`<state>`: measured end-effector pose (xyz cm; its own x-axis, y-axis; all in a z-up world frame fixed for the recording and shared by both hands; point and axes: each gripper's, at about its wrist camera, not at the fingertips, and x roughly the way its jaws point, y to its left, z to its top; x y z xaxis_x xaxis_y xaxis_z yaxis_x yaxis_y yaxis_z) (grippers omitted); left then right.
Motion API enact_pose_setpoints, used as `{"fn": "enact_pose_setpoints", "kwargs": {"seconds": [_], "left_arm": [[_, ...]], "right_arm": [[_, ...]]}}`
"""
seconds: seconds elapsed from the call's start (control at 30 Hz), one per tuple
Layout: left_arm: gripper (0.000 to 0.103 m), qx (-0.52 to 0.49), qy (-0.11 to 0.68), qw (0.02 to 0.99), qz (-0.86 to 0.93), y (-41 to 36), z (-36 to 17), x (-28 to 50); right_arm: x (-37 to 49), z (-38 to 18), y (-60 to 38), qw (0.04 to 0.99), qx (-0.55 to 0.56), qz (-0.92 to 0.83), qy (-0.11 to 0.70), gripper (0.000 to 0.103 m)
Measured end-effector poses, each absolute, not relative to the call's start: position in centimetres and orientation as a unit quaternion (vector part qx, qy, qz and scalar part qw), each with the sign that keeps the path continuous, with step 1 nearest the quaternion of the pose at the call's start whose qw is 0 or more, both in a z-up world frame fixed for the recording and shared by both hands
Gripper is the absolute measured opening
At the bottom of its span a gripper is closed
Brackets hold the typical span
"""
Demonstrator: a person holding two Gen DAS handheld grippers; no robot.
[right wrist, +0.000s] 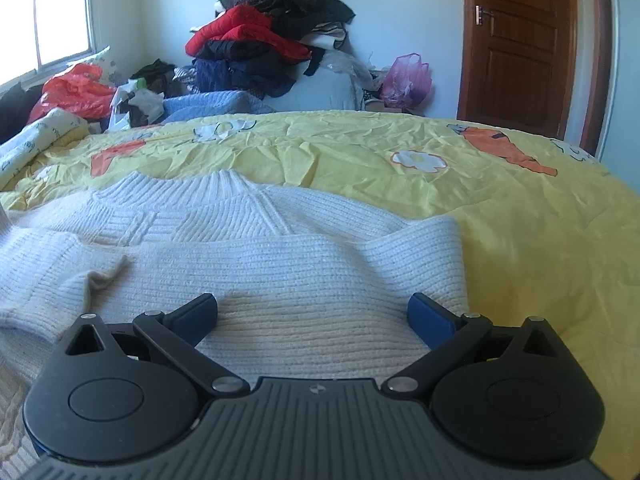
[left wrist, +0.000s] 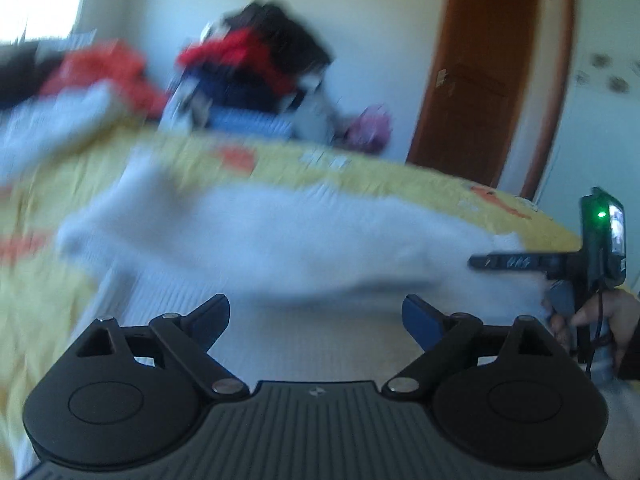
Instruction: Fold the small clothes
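A bed covered with a crumpled yellow sheet (right wrist: 500, 216) printed with white flowers and orange carrots carries everything. A white ribbed knit sweater (right wrist: 280, 256) lies flat on its near part, one sleeve folded across the body. A rolled pale printed blanket (right wrist: 36, 136) rests on the far left edge.

Daylight floods in from a window (right wrist: 44, 24) at upper left, blown out to white in both views. The left wrist view is heavily motion-blurred: the white sweater (left wrist: 260, 236), the clothes pile (left wrist: 256, 68) and the yellow bedspread (left wrist: 360, 172) smear, while its own gripper (left wrist: 316, 320) stays sharp. The right wrist view is crisp and bright. Fisheye distortion bends the door (right wrist: 516, 40) and darkens the corners
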<state>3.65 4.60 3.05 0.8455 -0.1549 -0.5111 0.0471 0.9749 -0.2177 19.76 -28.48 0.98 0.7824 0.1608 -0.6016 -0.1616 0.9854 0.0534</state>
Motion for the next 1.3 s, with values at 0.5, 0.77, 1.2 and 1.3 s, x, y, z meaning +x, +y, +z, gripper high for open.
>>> {"fn": "enact_pose_setpoints", "kwargs": {"seconds": [0.5, 0.77, 1.2, 1.3], "left_arm": [[0.103, -0.198, 0.279, 0.938, -0.051, 8.1, 0.5, 3.2], [0.103, -0.219, 0.271, 0.936, -0.056, 8.6, 0.3, 3.1], [0.103, -0.219, 0.271, 0.936, -0.053, 8.2, 0.4, 3.0], [0.103, -0.218, 0.271, 0.936, -0.053, 8.2, 0.4, 3.0]], "right_arm": [[21.8, 3.1, -21.6, 0.827, 0.225, 0.24, 0.456, 0.075], [21.7, 3.0, -19.8, 0.841, 0.187, 0.236, 0.45, 0.022], [21.1, 12.0, -27.5, 0.907, 0.092, 0.22, 0.347, 0.017], [21.4, 10.3, -30.8, 0.909, 0.086, 0.18, 0.366, 0.015]]}}
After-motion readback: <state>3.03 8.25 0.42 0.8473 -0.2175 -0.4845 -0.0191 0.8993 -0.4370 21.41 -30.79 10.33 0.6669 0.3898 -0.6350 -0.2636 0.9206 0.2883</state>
